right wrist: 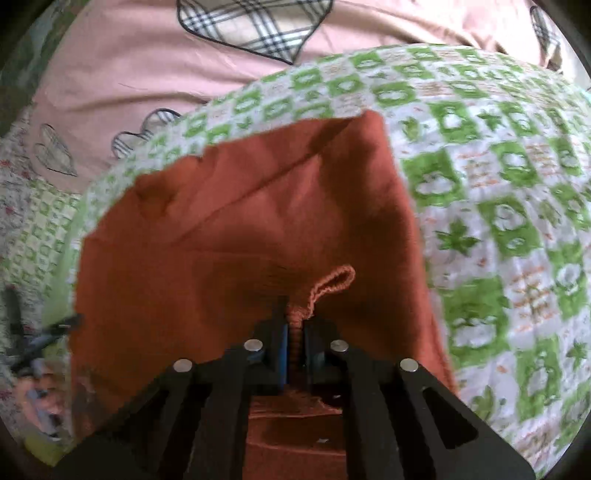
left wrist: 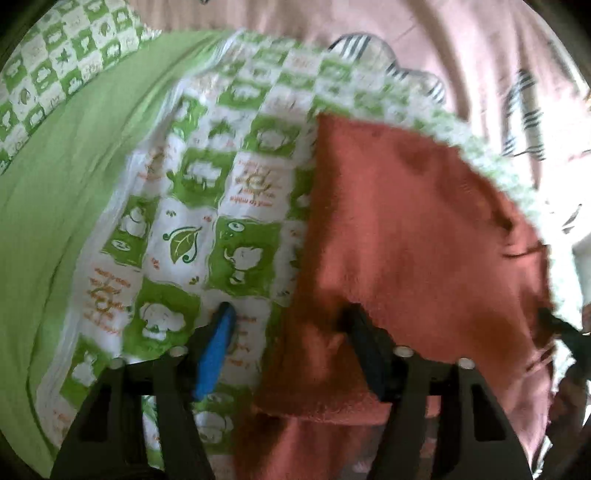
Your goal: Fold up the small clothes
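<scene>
A rust-orange small garment lies on a green-and-white patterned cloth. My left gripper is open, straddling the garment's left edge: one finger with a blue pad over the patterned cloth, the other finger over the orange fabric. In the right wrist view the garment fills the centre, and my right gripper is shut on its ribbed orange edge, with a small loop sticking out past the tips. The right gripper shows at the right edge of the left wrist view.
The patterned cloth covers a cushion-like surface. A plain green sheet lies at the left. A pink bedspread with plaid heart patches lies beyond. The left gripper appears at the left edge of the right wrist view.
</scene>
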Motion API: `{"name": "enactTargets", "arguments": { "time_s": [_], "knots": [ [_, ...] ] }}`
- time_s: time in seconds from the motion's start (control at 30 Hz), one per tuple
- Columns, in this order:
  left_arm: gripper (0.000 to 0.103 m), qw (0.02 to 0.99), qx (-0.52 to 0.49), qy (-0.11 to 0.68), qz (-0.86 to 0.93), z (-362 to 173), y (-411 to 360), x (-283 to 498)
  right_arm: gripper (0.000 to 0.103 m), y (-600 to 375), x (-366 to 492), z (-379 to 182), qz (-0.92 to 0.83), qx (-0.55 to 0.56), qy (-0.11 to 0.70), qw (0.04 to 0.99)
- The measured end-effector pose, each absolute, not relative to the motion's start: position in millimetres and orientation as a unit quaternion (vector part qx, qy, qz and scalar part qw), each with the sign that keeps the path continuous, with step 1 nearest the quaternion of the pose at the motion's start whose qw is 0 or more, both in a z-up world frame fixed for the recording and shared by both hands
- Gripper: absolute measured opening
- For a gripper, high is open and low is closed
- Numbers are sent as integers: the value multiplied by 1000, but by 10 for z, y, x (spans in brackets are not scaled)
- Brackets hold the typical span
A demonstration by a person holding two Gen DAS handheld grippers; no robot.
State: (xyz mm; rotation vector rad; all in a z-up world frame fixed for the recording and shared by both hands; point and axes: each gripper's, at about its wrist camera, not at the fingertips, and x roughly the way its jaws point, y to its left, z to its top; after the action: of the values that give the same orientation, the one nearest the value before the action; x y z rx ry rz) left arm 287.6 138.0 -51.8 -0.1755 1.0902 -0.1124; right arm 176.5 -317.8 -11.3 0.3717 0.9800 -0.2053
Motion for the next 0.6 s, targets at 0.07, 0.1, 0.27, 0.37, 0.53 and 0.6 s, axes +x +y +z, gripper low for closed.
{"name": "enactTargets", "arguments": {
  "time_s": [0.07,0.1,0.27,0.37,0.53,0.6],
  "knots": [
    [33,857,-73,507,-54,-487,1359,2883,7,-3113,1702,123,-98,161,419,888],
    [23,858,-75,505,-57,-471,1354,2892,7,-3101,1680,181,-105,152,405,895],
    [25,861,-68,502,-45,-500,1345,2925,15,-3304,1753,-205,-169,163,471,850],
    [26,862,-68,501,-38,-444,1371,2840,21,-3361,1483,-63,-165,199,445,857],
    [26,857,-98,502,-53,-365,1501,2412,35,-3277,993,259,-145,208,414,874],
    [26,859,-105,498,-57,-335,1511,2210,36,-3233,865,291,-135,210,415,875]
  ]
}}
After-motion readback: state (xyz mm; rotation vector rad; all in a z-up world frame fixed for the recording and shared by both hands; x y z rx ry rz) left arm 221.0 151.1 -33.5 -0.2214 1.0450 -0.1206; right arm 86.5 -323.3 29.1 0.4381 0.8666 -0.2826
